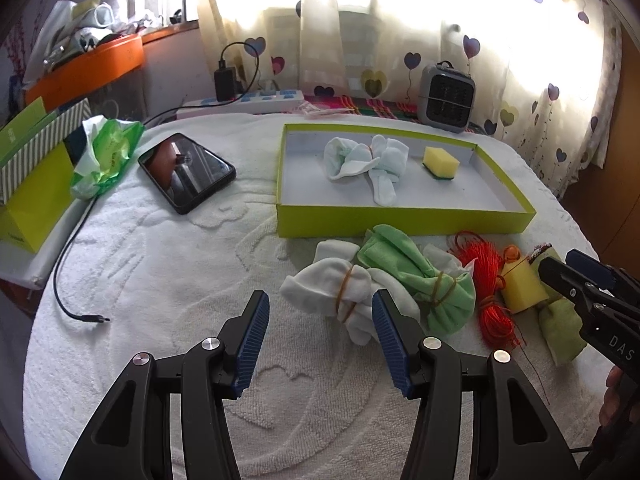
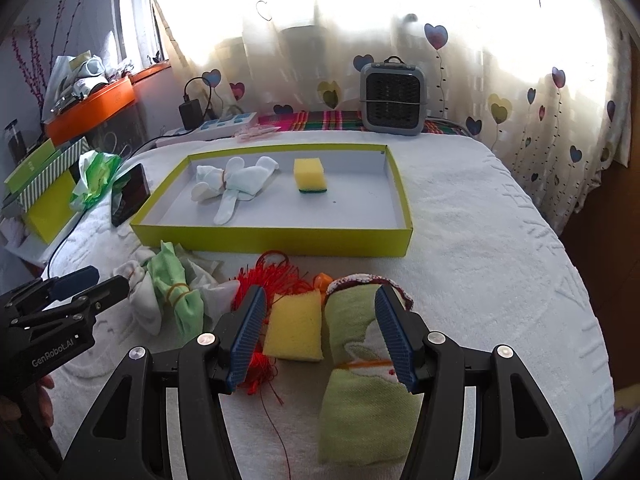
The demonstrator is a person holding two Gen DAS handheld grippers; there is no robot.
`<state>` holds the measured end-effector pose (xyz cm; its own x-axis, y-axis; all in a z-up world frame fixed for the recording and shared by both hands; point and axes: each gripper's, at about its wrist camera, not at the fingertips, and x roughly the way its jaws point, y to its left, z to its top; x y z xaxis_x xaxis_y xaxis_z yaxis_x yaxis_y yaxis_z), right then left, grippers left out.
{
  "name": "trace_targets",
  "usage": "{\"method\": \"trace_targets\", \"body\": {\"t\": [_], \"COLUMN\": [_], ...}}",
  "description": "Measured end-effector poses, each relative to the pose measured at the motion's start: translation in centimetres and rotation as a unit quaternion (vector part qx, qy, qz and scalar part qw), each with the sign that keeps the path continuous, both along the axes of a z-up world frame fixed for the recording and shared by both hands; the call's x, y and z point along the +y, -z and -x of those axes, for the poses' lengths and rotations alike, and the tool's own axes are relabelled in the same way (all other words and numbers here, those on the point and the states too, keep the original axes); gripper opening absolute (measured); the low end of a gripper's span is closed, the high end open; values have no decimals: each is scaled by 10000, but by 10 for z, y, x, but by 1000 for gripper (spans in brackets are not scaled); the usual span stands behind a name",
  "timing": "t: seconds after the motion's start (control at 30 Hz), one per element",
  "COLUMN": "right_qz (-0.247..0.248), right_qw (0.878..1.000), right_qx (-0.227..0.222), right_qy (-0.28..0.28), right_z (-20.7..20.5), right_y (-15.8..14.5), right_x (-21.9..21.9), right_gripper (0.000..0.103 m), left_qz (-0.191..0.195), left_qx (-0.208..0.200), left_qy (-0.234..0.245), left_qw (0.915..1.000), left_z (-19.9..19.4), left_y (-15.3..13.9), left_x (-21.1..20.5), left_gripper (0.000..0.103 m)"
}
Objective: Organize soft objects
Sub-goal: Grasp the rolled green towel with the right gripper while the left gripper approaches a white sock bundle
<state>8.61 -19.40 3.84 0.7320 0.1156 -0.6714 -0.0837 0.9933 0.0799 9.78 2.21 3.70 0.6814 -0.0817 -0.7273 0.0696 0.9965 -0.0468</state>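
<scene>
A lime-green tray (image 1: 400,220) (image 2: 272,240) holds a white sock bundle (image 1: 368,164) (image 2: 232,184) and a yellow sponge (image 1: 440,162) (image 2: 310,174). In front of it lie a white sock bundle (image 1: 332,284), a green cloth bundle (image 1: 420,276) (image 2: 176,292), orange-red string (image 1: 484,280) (image 2: 272,280), a second yellow sponge (image 1: 520,284) (image 2: 296,332) and a rolled green towel (image 2: 360,360). My left gripper (image 1: 320,340) is open, just short of the white bundle. My right gripper (image 2: 320,336) is open, its fingers either side of the sponge and towel.
A phone (image 1: 186,172) and a green wipes pack (image 1: 104,152) lie left of the tray, beside a green box (image 1: 32,184). A cable (image 1: 68,280) runs over the white towel. A power strip (image 1: 244,102) and a small grey heater (image 1: 446,98) stand at the back.
</scene>
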Motion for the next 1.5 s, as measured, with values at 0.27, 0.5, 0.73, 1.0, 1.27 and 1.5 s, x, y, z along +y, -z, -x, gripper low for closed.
{"method": "trace_targets", "body": {"t": [0.27,0.5,0.73,1.0,1.27,1.5], "right_qz": [38,8,-38,-177,-460,-635], "right_qw": [9999,9995,9992,9991,9983,9969], "right_qx": [-40,-49,33,184,318,456], "right_qy": [137,299,390,338,186,117], "right_z": [17,26,33,27,20,16], "right_y": [2,5,12,21,27,32], "right_x": [-11,-24,-36,-40,-41,-43], "right_gripper": [58,58,60,65,65,65], "left_qz": [97,205,254,258,361,472], "left_qx": [32,86,215,324,347,357], "left_qy": [-83,-27,19,7,38,111], "left_qw": [9999,9997,9994,9991,9987,9982], "left_z": [10,11,12,11,9,6], "left_y": [6,10,18,25,27,24], "left_x": [14,18,18,18,18,14], "left_gripper": [53,53,53,53,53,53]}}
